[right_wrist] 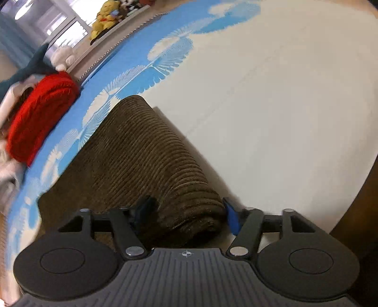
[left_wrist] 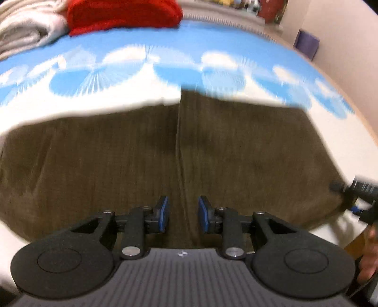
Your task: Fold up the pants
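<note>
Corduroy pants (left_wrist: 165,153) lie on the bedsheet (right_wrist: 271,118) — left gripper (left_wrist: 183,213) jaws apart, right gripper (right_wrist: 186,216) jaws spread around their folded edge.

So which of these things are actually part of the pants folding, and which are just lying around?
Part of the job:
pants, brown corduroy, spread on the bed
left gripper, open above the pants
right gripper, open around a folded edge of the pants

Just lying about:
red knit
white blanket
yellow plush on the shelf
bedsheet underneath
</note>
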Demonstrator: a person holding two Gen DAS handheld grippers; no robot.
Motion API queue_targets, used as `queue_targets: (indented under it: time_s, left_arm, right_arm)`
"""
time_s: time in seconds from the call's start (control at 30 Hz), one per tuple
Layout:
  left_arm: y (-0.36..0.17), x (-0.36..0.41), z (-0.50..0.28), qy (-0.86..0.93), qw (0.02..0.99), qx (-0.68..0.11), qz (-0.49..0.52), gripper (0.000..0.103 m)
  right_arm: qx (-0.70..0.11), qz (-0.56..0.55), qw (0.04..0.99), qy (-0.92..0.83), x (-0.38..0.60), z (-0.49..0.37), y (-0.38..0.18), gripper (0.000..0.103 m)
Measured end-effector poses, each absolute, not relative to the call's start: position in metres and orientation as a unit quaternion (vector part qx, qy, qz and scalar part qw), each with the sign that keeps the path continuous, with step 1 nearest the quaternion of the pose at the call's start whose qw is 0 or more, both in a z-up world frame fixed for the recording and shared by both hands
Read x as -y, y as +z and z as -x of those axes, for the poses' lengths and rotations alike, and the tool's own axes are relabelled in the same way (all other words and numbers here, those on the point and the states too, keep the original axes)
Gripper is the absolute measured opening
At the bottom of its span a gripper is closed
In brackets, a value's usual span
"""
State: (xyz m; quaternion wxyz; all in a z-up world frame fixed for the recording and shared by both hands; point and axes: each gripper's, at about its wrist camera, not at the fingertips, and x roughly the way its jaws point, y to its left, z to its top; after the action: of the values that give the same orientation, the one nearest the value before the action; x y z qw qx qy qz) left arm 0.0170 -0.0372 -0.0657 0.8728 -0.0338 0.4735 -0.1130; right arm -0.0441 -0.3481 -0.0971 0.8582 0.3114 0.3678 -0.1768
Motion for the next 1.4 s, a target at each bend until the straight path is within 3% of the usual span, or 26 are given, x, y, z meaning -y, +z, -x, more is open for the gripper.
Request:
queue_targets:
  time_s: [0.1, 0.17, 0.27, 0.4, 0.53, 0.67, 0.83, 1.0, 1.13, 1.17, 1.2, 1.4]
  left_arm:
    - [-0.045, 0.049, -0.037, -0.131, 0.895, -0.425, 0.016, 0.032]
    - [-0.040, 0.061, -0.055, -0.142, 0.903, -0.405, 0.005, 0.029]
    - [-0.051, 0.077, -0.095, -0.140, 0.903, -0.407, 0.000, 0.006]
    - [-0.106, 0.082, -0.153, -0.113, 0.859, -0.499, -0.017, 0.007]
    - [-0.081, 0.071, -0.141, -0.114, 0.866, -0.486, 0.027, 0.007]
    - [-0.055, 0.059, -0.085, -0.162, 0.855, -0.490, 0.046, 0.008]
    - [-0.089, 0.069, -0.022, -0.191, 0.825, -0.531, -0.022, 0.010]
    - [-0.067, 0.070, 0.002, -0.189, 0.854, -0.484, -0.010, 0.014]
    - [-0.085, 0.069, 0.018, -0.190, 0.844, -0.499, -0.043, 0.025]
    - [-0.086, 0.067, 0.022, -0.191, 0.849, -0.491, -0.034, 0.025]
    - [-0.084, 0.068, 0.023, -0.191, 0.850, -0.490, -0.038, 0.025]
    - [-0.086, 0.067, 0.018, -0.182, 0.851, -0.492, -0.031, 0.025]
  right_arm:
    - [-0.362, -0.292, 0.865, -0.186, 0.343, 0.047, -0.091, 0.036]
    - [-0.353, -0.272, 0.876, -0.184, 0.344, 0.052, -0.085, 0.032]
    - [-0.345, -0.236, 0.890, -0.182, 0.336, 0.054, -0.076, 0.030]
    - [-0.361, -0.247, 0.881, -0.182, 0.343, 0.048, -0.080, 0.032]
    - [-0.374, -0.276, 0.864, -0.194, 0.352, 0.046, -0.085, 0.047]
    - [-0.383, -0.276, 0.861, -0.190, 0.353, 0.044, -0.090, 0.053]
    - [-0.383, -0.271, 0.862, -0.191, 0.351, 0.044, -0.094, 0.054]
    - [-0.362, -0.255, 0.877, -0.189, 0.344, 0.050, -0.085, 0.038]
    - [-0.355, -0.253, 0.879, -0.192, 0.342, 0.054, -0.082, 0.041]
    - [-0.358, -0.251, 0.878, -0.195, 0.343, 0.053, -0.083, 0.048]
    - [-0.362, -0.248, 0.877, -0.197, 0.343, 0.053, -0.084, 0.050]
    - [-0.368, -0.184, 0.893, -0.185, 0.333, 0.051, -0.086, 0.049]
